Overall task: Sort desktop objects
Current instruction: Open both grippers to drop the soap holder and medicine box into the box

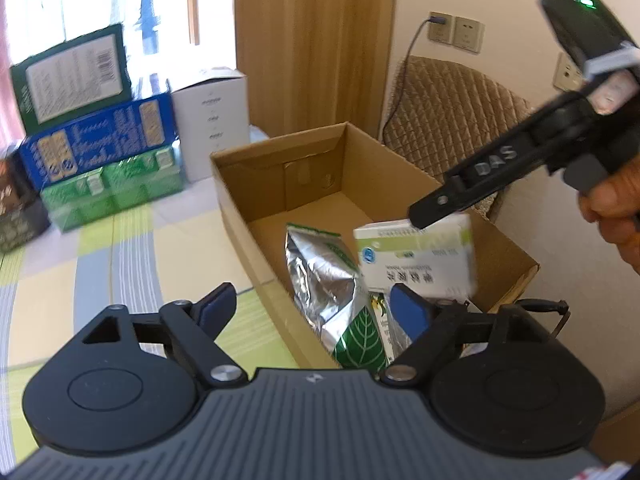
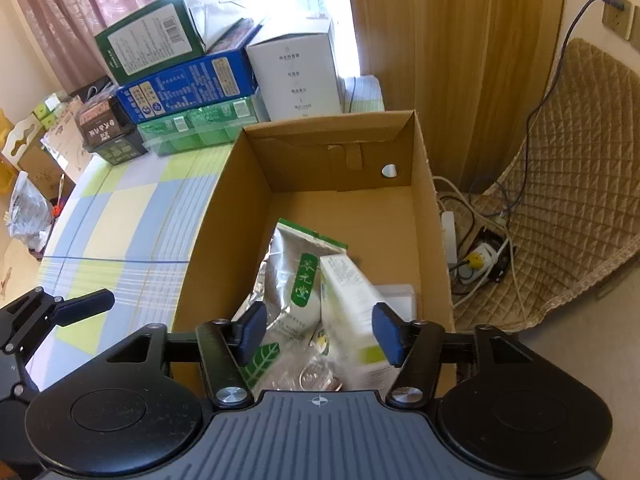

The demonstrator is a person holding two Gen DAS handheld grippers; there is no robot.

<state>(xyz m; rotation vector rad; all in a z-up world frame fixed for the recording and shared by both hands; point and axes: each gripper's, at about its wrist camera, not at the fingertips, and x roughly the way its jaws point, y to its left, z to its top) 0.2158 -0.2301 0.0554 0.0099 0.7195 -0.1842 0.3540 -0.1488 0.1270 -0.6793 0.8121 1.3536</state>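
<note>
An open cardboard box point(image 1: 236, 204) point(image 2: 224, 208) stands on the checked tablecloth. Inside lie a silver foil pouch with green leaf print point(image 1: 328, 280) point(image 2: 292, 276) and a white-and-green medicine carton point(image 1: 424, 256) point(image 2: 352, 312). My right gripper point(image 2: 320, 330) is open above the box, its pads on either side of the carton without clamping it; the carton looks blurred and tilted, leaning on the pouch. In the left wrist view the right gripper's finger point(image 1: 464, 192) is at the carton's top edge. My left gripper point(image 1: 312, 312) is open and empty at the box's near-left wall.
Stacked boxes stand at the back: green point(image 2: 148, 44), blue point(image 2: 188, 88), green pack point(image 2: 200, 124), white point(image 2: 296, 76). A dark box point(image 2: 104, 128) sits left of them. A quilted chair point(image 2: 568, 184) and a power strip with cables point(image 2: 476, 256) lie right of the box.
</note>
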